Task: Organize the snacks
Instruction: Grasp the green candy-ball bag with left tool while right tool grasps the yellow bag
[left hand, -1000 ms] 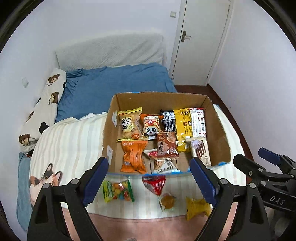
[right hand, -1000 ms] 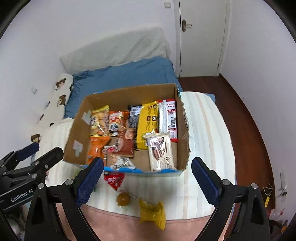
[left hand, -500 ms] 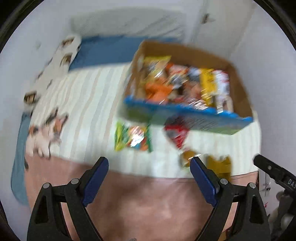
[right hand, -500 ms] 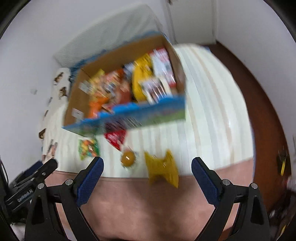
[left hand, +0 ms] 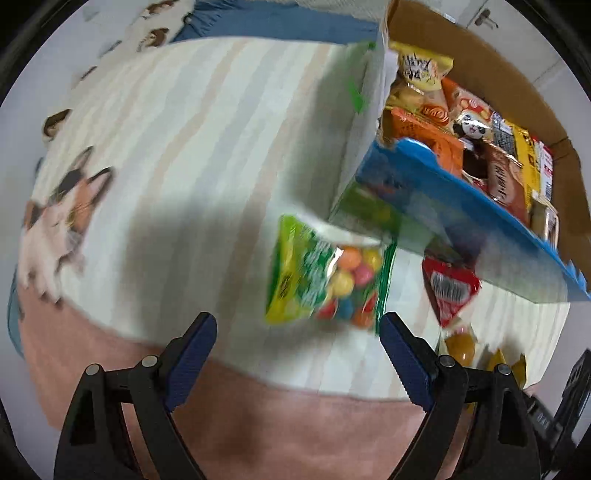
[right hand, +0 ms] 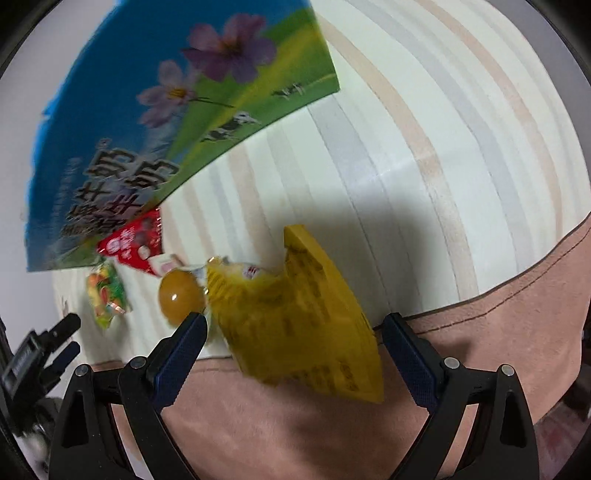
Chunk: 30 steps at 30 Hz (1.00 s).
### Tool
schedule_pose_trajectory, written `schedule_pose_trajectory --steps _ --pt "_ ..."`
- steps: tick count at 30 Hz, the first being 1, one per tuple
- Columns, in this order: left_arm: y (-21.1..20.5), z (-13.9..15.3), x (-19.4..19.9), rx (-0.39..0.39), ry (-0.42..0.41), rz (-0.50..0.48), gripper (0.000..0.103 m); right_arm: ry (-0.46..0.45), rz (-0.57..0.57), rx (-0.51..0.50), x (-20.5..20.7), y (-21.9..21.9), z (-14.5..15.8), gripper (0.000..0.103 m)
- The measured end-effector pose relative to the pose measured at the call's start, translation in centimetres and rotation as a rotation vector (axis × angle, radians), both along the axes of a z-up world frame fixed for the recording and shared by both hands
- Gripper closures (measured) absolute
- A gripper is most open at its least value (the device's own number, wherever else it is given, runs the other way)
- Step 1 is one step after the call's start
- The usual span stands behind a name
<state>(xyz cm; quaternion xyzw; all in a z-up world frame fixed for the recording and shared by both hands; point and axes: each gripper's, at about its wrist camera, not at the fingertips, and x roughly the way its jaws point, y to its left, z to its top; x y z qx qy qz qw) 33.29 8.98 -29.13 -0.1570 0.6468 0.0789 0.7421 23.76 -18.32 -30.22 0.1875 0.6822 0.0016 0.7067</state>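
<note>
The yellow snack packet (right hand: 295,317) is lying crumpled on the bed where the striped cover (right hand: 424,122) is meeting the pink blanket (right hand: 295,424), and it is sitting between the spread blue pads of the right gripper (right hand: 293,343), whose jaws are standing wide apart and gripping nothing; the dark print on the packet is too blurred to read. Touching its upper left corner, a round amber jelly cup (right hand: 181,299) is lying, and beyond that a red packet (right hand: 133,243) with white writing that cannot be made out. Farther left, the green bag of coloured candy balls (left hand: 325,273) is resting on the striped cover just ahead of the left gripper (left hand: 297,343), which is also hanging released, its pads parted and touching nothing. One corner of that bag is tucking under the cardboard box (left hand: 480,48), whose outer wall is showing a blue sky, purple flowers, a green meadow with cows and large Chinese characters. Inside the box, snacks are lying packed together: a yellow bag (left hand: 421,66) with dark characters, an orange packet (left hand: 424,129), a packet with a panda face (left hand: 469,125), and a brown packet (left hand: 504,181). A cat print (left hand: 59,218) is showing at the cover's left edge, and bear-patterned bedding (left hand: 155,22) is lying beyond.
</note>
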Motion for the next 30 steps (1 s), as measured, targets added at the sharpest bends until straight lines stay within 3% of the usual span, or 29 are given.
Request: schedule_pose_trajectory --steps 5,7,10,11,14,17,25,30 --pt "-1.2 -3.8 3.2 -0.009 0.082 -0.045 0.013 0.002 0.004 -0.040 0.4 0.6 -0.6 0.005" --pt "-1.8 -4.5 3.7 0.005 0.076 -0.063 0.013 0.004 0.013 -0.054 0.4 0.8 -0.8 0.006" --pt "-2.5 -4.0 3.0 0.017 0.024 -0.082 0.031 -0.004 0.032 -0.094 0.1 1.1 -0.8 0.021" --pt "-2.6 -3.8 2.6 0.025 0.017 -0.084 0.032 -0.010 0.043 -0.103 -0.2 1.2 -0.7 0.028" --pt "-3.0 -3.7 0.6 0.025 0.017 -0.091 0.034 -0.027 0.081 -0.111 -0.9 1.5 -0.4 0.040" --pt "-3.2 -3.7 -2.0 0.025 0.026 -0.095 0.034 -0.035 0.121 -0.113 -1.9 1.9 -0.1 0.044" --pt "-5.8 -4.4 -10.8 -0.033 0.096 -0.131 0.034 0.014 0.244 -0.102 -7.3 3.1 -0.5 0.045" --pt "-6.7 -5.2 -12.9 -0.026 0.112 -0.140 0.034 0.023 0.232 -0.076 -9.0 3.2 -1.4 0.042"
